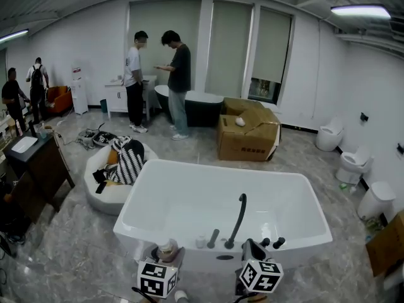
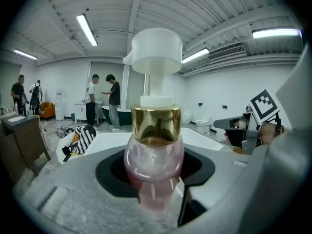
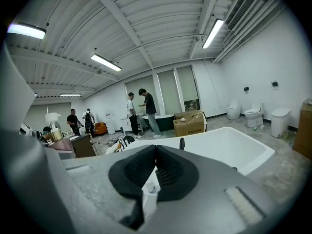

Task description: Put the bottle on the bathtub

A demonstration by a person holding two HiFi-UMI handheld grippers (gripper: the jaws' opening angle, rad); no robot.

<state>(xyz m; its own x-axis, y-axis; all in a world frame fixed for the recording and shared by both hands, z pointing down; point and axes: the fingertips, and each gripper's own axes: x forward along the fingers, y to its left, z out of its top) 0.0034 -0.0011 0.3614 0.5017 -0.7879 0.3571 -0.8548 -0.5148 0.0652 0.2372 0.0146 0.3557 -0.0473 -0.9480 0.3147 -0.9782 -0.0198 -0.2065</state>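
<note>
1. Facing the big white bathtub (image 1: 189,201) dead ahead, with its near rim just beyond both grippers. Reads as the carry stage, with nothing set down yet.
2. Clamping the bottle in the left gripper (image 1: 166,256), low at the near left, just short of the rim's left stretch.
3. Hanging alongside with the right gripper (image 3: 155,172), pads pressed together on nothing, at the near right close to the fittings.
4. Rising from the middle of the near rim, a tall black faucet spout (image 1: 238,219) curving over the basin.
5. Standing upright between the left pads, the pink bottle (image 2: 154,172), with a gold collar and white pump head on top. Not touching the tub so far as can be seen.
6. Dotting the rim beside the spout, small black knobs (image 1: 273,242). Calling next, by the look of it, for a short carry forward over the bare rim left of those fittings. Then lowering level until the base sits flat, and only then easing the pads apart. Narrow ledge, so a real chance of tipping into the basin.
</note>
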